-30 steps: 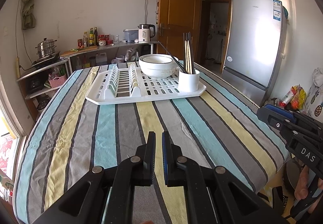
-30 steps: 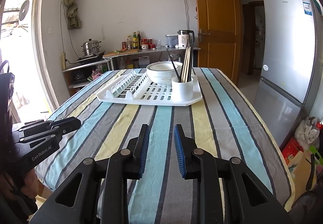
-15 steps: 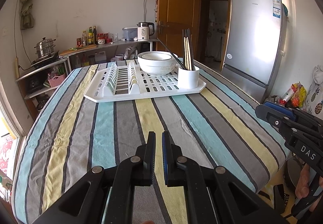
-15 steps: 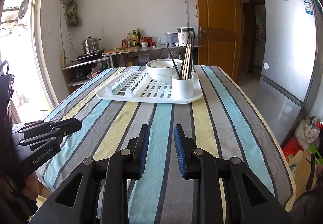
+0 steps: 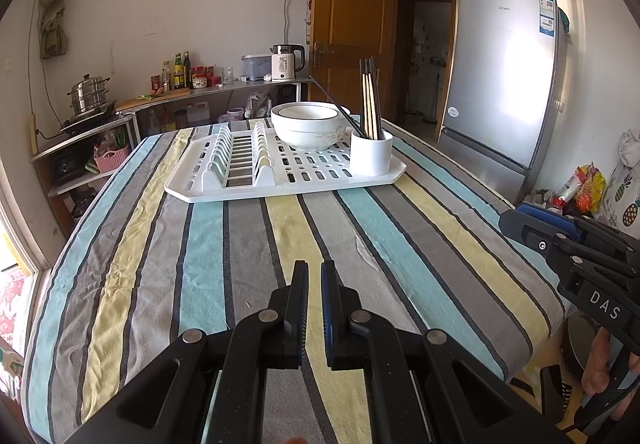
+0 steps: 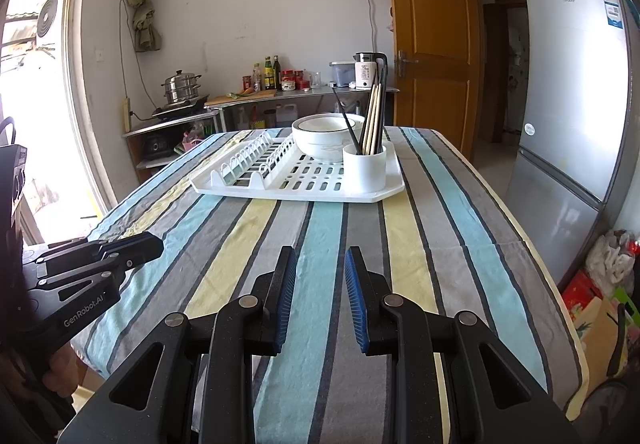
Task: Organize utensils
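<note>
The left gripper is matte black plastic with a fine speckle, its two flat fingers lined inside with ribbed blue pads. Round silver pivot screws sit on its angled linkage arms. The right gripper has the same build, with blue ribbed pads and silver screws. Seen from the side, the left one carries white "GenRobot.AI" lettering, the right one white "DAS" lettering. Bare skin of the hand shows beneath.
</note>
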`<state>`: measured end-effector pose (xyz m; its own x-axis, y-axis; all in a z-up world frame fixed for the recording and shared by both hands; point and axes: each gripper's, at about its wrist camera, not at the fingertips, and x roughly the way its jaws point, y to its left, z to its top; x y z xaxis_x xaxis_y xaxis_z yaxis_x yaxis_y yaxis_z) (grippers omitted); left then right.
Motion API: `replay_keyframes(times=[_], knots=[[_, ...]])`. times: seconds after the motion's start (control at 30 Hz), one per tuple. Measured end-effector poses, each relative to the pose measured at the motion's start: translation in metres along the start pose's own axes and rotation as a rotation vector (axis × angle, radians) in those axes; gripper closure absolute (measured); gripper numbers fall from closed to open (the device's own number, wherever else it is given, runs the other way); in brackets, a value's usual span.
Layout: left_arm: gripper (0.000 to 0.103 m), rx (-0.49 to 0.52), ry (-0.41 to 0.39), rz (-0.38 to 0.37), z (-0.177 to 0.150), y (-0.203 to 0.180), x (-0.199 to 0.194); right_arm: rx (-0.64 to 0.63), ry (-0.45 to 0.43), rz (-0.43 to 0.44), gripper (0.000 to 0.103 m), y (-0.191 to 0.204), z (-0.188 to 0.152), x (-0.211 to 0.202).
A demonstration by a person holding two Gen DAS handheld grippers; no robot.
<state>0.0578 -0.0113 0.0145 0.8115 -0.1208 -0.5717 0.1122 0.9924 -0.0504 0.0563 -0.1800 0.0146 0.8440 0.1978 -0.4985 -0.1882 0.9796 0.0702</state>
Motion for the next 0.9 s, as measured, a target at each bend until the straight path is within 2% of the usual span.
replay_keyframes(times=[0.9], knots=[[0.098,0.000,0.020,-0.022,-0.0059,-0.0039,0.0048,-0.003,0.007,-0.003,0.077,0.0003,-0.0034,0.0018]])
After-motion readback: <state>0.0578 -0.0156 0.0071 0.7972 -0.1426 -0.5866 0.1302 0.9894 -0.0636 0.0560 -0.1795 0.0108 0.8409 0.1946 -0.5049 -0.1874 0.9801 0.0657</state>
